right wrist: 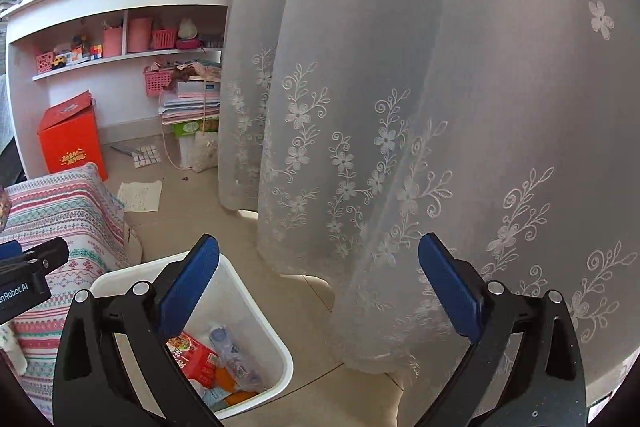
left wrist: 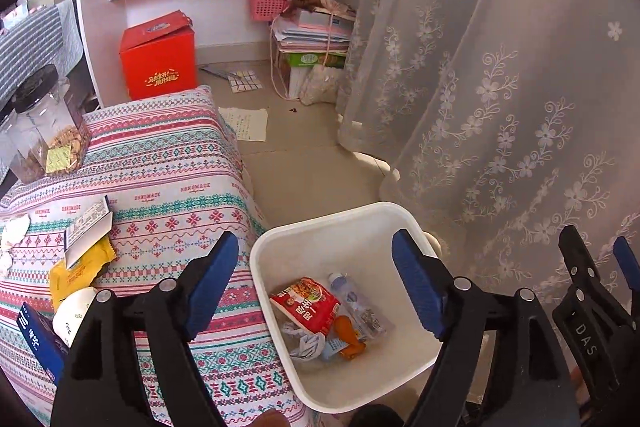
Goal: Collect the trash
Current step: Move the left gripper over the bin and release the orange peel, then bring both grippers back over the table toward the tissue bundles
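A white trash bin stands on the floor beside the table; it also shows in the right wrist view. In it lie a red snack packet, a clear plastic bottle and crumpled wrappers. My left gripper is open and empty above the bin. My right gripper is open and empty, right of the bin, facing the curtain. On the table lie a yellow wrapper, a white carton, a paper cup and a blue box.
The table has a patterned cloth and holds two black-lidded jars. A lace curtain hangs to the right. A red box, a paper stack and loose sheets lie on the floor by white shelves.
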Action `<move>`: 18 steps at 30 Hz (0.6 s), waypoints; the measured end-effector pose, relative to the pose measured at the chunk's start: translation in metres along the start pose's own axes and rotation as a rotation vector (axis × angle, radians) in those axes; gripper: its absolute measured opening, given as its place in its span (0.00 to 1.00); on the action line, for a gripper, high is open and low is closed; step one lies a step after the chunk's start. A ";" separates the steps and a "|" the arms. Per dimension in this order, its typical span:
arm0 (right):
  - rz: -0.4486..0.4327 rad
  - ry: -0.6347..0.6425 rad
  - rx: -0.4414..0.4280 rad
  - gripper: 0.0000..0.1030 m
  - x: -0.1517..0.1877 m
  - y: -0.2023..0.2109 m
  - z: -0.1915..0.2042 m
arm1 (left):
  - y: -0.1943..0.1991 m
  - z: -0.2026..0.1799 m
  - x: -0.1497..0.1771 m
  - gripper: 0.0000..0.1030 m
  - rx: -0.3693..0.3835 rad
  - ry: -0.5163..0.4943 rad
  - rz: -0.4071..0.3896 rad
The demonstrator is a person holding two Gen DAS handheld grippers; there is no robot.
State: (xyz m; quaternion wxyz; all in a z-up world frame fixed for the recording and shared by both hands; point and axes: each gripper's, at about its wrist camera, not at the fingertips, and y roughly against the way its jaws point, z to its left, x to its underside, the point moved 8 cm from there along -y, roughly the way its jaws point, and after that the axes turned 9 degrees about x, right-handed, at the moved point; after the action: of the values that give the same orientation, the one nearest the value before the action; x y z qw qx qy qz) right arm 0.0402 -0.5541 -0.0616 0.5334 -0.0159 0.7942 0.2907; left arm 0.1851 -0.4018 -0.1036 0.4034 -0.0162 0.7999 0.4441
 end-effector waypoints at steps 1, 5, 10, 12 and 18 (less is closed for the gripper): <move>-0.004 -0.001 -0.004 0.93 -0.001 0.002 0.003 | 0.004 0.004 -0.001 0.79 -0.012 0.003 -0.009; -0.037 0.002 -0.018 0.93 -0.007 0.015 0.017 | 0.018 0.022 -0.003 0.82 -0.056 0.013 -0.037; -0.049 0.018 -0.052 0.93 -0.009 0.030 0.042 | 0.033 0.050 -0.001 0.82 -0.117 0.028 -0.049; -0.056 0.030 -0.069 0.93 -0.011 0.036 0.054 | 0.038 0.063 0.001 0.82 -0.141 0.039 -0.049; -0.083 0.071 -0.118 0.93 -0.013 0.058 0.092 | 0.061 0.109 0.005 0.82 -0.189 0.104 -0.058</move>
State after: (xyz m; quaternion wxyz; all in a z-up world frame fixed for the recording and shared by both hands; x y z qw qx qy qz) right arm 0.1037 -0.4651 -0.0493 0.5145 -0.0905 0.7927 0.3141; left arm 0.2275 -0.2840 -0.0946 0.3708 -0.1006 0.7734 0.5043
